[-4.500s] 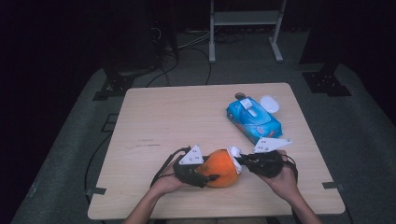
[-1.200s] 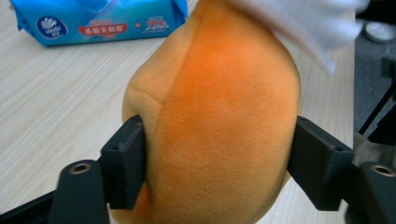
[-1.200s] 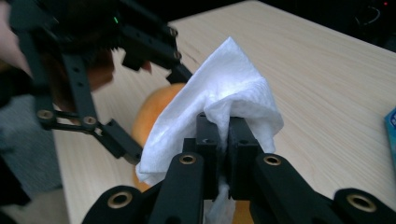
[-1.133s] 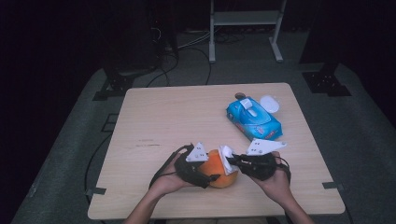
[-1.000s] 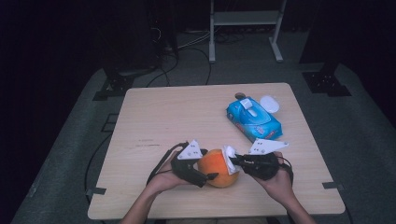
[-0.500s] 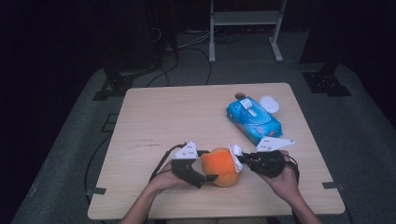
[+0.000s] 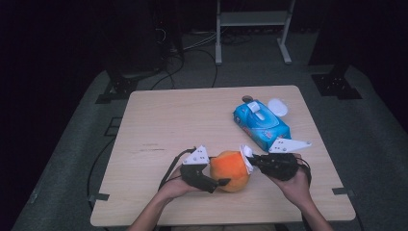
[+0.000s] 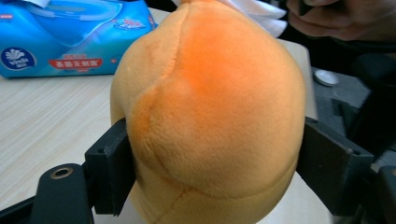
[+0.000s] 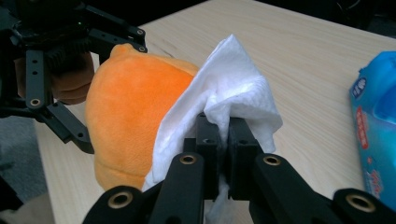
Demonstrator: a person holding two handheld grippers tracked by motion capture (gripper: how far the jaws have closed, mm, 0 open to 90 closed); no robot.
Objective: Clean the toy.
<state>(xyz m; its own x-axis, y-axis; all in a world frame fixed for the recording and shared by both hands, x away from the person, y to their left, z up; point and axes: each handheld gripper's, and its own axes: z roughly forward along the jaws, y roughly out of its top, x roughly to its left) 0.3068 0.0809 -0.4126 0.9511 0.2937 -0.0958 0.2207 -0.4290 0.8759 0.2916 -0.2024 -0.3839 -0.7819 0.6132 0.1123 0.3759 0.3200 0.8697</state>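
High view: wooden tabletop (image 7: 183, 120) w/ orange plush ball (image 7: 231, 169) near the front edge, roughly mid-width. Left gripper (image 7: 216, 182) comes in from the ball's left side, jaws round the lower part of the ball; its jaws have just been closing, w/ the ball between them. Right gripper (image 7: 251, 161) comes in from the right, pinching a white tissue (image 7: 247, 155) that touches the ball's upper right side. Person's left hand (image 7: 175, 186) and right hand (image 7: 296, 185) hold the gripper bodies at the front edge. Blue wipes pack (image 7: 261, 124) lies toward the back-right corner, well apart from the ball; small white lid (image 7: 278, 106) just beside the pack on its far right, a small dark round thing (image 7: 248, 98) at the pack's back end, too small to tell what.

Left gripper view: ball (image 8: 210, 112) sits between both black jaws, plush bulging over the pad on each side, so pads press on it — grasping the ball. Wipes pack (image 8: 70, 39) behind at upper left, tissue (image 8: 254, 11) peeking over the ball's top, the other hand (image 8: 345, 21) at upper right.

Right gripper view: jaws clenched tight, tissue (image 9: 224, 100) squeezed btw them and fanning up and left, its left flap lying against the ball (image 9: 126, 121). Left gripper (image 9: 84, 93) seen beyond, one jaw over the ball's top, one along its left side. Wipes pack (image 9: 376, 126) at right edge.
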